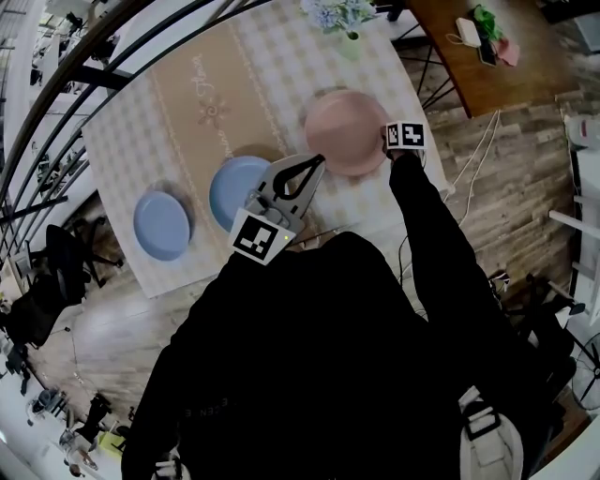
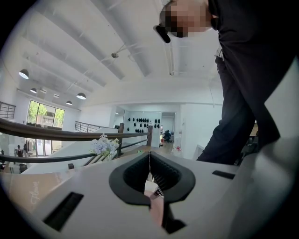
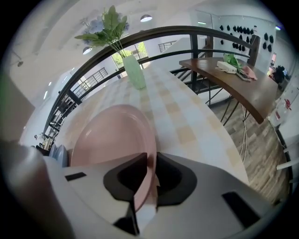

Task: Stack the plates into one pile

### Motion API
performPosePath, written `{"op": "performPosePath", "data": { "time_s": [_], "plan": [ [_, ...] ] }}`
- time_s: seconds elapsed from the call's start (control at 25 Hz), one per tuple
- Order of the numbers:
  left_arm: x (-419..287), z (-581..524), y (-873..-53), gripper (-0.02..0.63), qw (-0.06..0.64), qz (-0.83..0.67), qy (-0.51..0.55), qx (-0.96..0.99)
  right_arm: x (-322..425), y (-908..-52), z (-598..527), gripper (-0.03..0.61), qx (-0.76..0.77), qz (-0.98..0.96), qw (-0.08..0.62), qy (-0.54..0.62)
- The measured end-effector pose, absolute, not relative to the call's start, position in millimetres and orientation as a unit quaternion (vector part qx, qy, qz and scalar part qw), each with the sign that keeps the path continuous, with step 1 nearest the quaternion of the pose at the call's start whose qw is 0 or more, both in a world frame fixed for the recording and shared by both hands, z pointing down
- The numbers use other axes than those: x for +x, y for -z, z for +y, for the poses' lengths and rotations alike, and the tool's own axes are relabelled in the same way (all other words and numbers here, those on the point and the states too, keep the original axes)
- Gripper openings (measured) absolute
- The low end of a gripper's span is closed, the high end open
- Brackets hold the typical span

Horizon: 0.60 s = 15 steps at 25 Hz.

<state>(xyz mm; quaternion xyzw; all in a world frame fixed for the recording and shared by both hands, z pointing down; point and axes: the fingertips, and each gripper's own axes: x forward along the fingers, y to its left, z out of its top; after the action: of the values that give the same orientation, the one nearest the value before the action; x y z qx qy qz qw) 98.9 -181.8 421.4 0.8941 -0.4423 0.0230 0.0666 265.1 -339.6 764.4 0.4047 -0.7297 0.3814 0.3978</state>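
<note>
A pink plate (image 1: 342,131) lies on the checked tablecloth (image 1: 187,103) at the table's right side. My right gripper (image 1: 386,141) is at its right rim. In the right gripper view the jaws of the right gripper (image 3: 150,164) are closed on the rim of the pink plate (image 3: 112,135). Two blue plates lie apart to the left: one (image 1: 234,187) near the middle, another (image 1: 161,225) at the front left. My left gripper (image 1: 314,164) hovers over the table between the middle blue plate and the pink one. Seen from its own view, the left gripper (image 2: 149,156) is shut and empty, tilted up toward the ceiling.
A green vase of flowers (image 1: 345,21) stands at the table's far end (image 3: 134,70). A wooden side table (image 1: 478,56) with small items is to the right. A dark curved railing (image 1: 112,56) runs along the left. Cables (image 1: 473,159) trail on the floor.
</note>
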Motion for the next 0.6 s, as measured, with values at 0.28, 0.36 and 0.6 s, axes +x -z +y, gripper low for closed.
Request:
{"op": "performPosePath", "data": {
  "time_s": [0.28,0.36,0.6],
  "plan": [
    [93,-179,-413,0.02,0.065,-0.444,-0.014,0.894,244,-750,-329,0.029,0.397,-0.73,0.35,-0.432],
    [89,-176,-413,0.02,0.062,-0.446,-0.021,0.893,236,-744,-327,0.02,0.39,-0.734,0.333,-0.445],
    [84,-171,-413,0.02,0.059,-0.449,-0.023,0.892,237,-732,-325,0.02,0.392,-0.729,0.304,-0.471]
  ]
}}
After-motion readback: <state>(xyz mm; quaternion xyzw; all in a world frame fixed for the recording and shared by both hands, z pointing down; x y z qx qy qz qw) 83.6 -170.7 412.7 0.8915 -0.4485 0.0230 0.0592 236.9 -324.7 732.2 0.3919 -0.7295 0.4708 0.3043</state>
